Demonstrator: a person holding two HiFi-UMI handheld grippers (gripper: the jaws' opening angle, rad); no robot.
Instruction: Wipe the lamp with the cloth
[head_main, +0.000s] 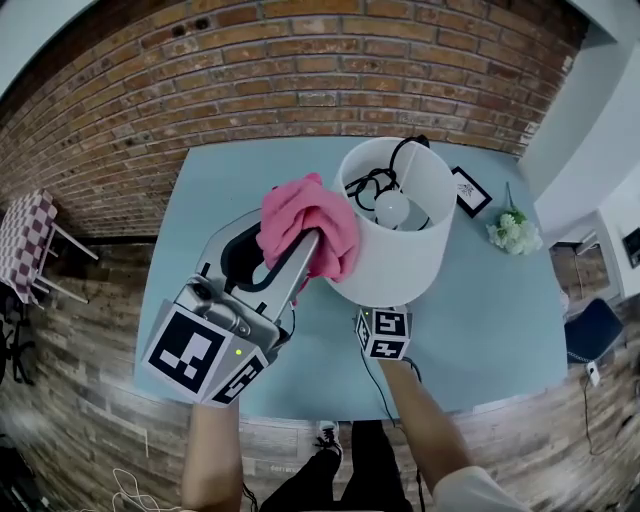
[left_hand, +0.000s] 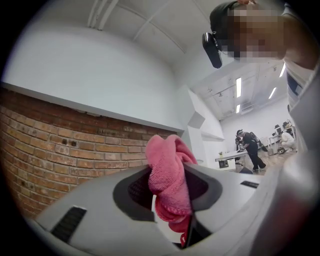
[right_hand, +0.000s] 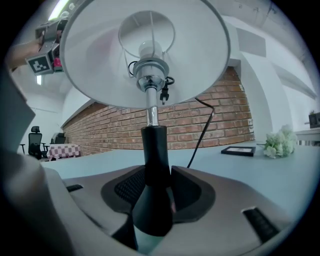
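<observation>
My right tool (right_hand: 151, 196) clamps the lamp stem (right_hand: 156, 145) steady; my left tool (left_hand: 170, 195) pinches the cloth (left_hand: 167, 172) against its shade (head_main: 405, 255).

Table (head_main: 480, 330): pale blue rectangular top, far edge against a brick wall.
On it:
- Black picture frame (head_main: 470, 190), near the far right corner.
- Bunch of white flowers (head_main: 513, 232), near the frame, towards the right edge.
- Lamp (head_main: 395, 240), upright at mid-table, white shade, black stem, foot hidden.
- Black cord (right_hand: 202, 132), trailing behind the lamp.
</observation>
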